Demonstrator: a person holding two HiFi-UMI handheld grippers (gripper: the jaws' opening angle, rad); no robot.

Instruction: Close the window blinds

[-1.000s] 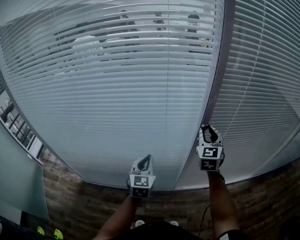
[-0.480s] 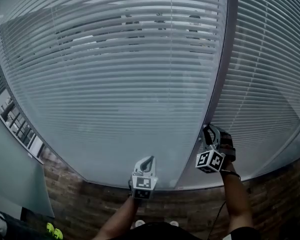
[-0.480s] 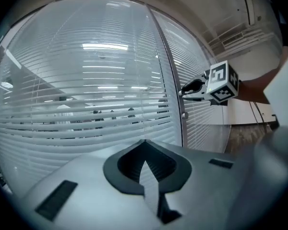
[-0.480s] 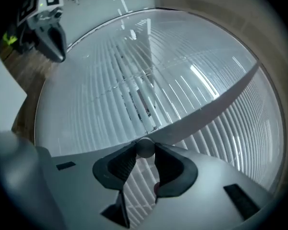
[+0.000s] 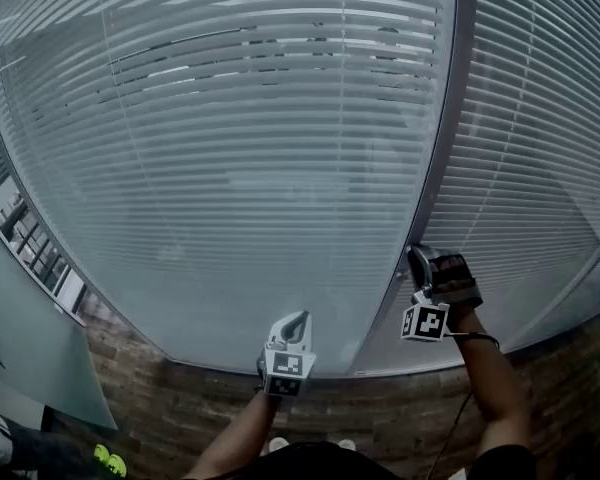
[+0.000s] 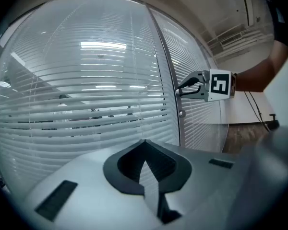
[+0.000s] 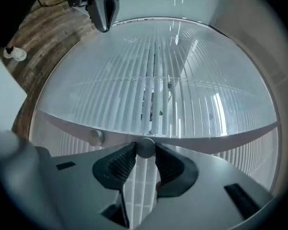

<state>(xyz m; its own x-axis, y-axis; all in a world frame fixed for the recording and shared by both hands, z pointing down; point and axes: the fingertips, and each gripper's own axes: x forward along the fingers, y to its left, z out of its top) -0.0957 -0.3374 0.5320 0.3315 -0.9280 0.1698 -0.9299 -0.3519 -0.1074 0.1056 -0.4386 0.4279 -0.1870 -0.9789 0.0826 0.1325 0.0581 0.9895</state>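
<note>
White slatted blinds (image 5: 230, 168) hang behind the glass and are tilted almost flat; only faint shapes show through them. A grey frame post (image 5: 435, 168) stands between two panes. In the right gripper view my right gripper (image 7: 145, 150) is shut on a small round knob (image 7: 145, 146) on that post. In the head view it (image 5: 417, 258) sits against the post, rolled sideways. My left gripper (image 5: 298, 318) hangs lower left, apart from the glass, tips together and holding nothing. The left gripper view shows its jaws (image 6: 145, 145) shut in front of the blinds.
A second knob (image 7: 96, 138) sits on the post beside the held one. Another blind (image 5: 540, 148) covers the pane to the right. Wooden floor (image 5: 180, 408) runs along the window's foot. A glass panel (image 5: 30, 368) stands at the left.
My right gripper has rolled about its axis on the knob. The slats have tilted flatter, and the people seen through them have faded from sight. The left gripper has stayed put.
</note>
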